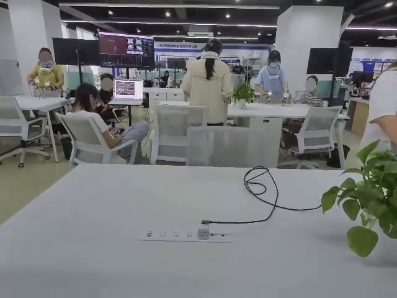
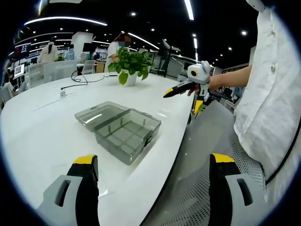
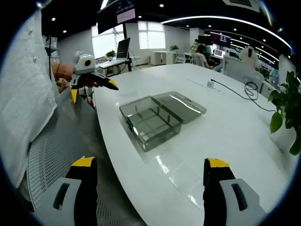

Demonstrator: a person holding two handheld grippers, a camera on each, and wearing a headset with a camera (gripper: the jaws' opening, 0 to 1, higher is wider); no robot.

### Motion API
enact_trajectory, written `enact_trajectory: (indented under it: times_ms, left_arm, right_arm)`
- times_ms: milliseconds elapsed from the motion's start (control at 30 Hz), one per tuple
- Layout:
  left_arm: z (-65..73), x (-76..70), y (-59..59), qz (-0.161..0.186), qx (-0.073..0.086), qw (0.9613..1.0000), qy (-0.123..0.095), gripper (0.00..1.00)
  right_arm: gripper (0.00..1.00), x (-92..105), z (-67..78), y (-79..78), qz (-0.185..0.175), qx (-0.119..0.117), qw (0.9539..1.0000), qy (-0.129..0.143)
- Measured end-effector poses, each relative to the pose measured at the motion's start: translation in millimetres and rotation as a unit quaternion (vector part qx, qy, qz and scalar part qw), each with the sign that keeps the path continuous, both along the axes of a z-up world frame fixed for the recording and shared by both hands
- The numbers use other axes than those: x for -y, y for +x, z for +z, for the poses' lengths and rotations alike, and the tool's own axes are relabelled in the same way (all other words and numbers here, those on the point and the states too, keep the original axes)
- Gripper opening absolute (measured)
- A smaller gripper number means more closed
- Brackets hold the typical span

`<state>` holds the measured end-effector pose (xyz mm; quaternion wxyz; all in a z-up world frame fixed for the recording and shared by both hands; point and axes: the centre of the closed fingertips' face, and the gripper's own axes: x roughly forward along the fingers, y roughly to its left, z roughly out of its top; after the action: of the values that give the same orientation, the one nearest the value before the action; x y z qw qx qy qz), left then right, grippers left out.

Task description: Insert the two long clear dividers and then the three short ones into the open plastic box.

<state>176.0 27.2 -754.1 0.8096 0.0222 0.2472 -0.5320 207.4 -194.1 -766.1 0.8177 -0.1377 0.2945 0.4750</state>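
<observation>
Left gripper [image 2: 153, 160]: the 2 jaws stand wide apart, released, with nothing between them. They point across the near edge of the white table [image 2: 42, 136] toward the plastic box [image 2: 113, 148]. Right gripper [image 3: 150, 163]: the 2 jaws likewise stand wide apart and hold nothing, and they point at the same box from the opposite side. Both grippers are held at the table's edge, well apart from the box, where a grey mesh chair [image 2: 197, 188] stands. The plastic box sits on the table close to the edge nearest the person. It is open, with its lid [image 2: 96, 113] folded out flat on the table on the far side. Whether any divider stands inside the box cannot be told. In the right gripper view, faint flat clear shapes [image 3: 181, 176] lie on the table between the box and the jaws; what they are cannot be told. A potted plant [image 2: 129, 61] stands beyond the box. In the head view, a black cable [image 1: 263, 192] runs to a power strip [image 1: 186, 235] on the table.
</observation>
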Motion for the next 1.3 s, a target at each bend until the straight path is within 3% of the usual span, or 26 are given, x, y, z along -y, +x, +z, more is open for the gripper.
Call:
enact_trajectory:
  times_ms: [633,1300]
  left_arm:
    - [0.2,-4.8,4.7,0.005,-0.005,1.0000,-0.002,1.00]
    - [2.5,-47.8,39.6,0.060,-0.006,0.9980,0.015,1.00]
  right_arm:
    - [0.93,-1.9,-1.2,-0.3,-0.003,-0.003,1.0000,0.003]
    - [0.92,-7.7,-0.7,1.8,-0.004,-0.005,0.9999,0.010]
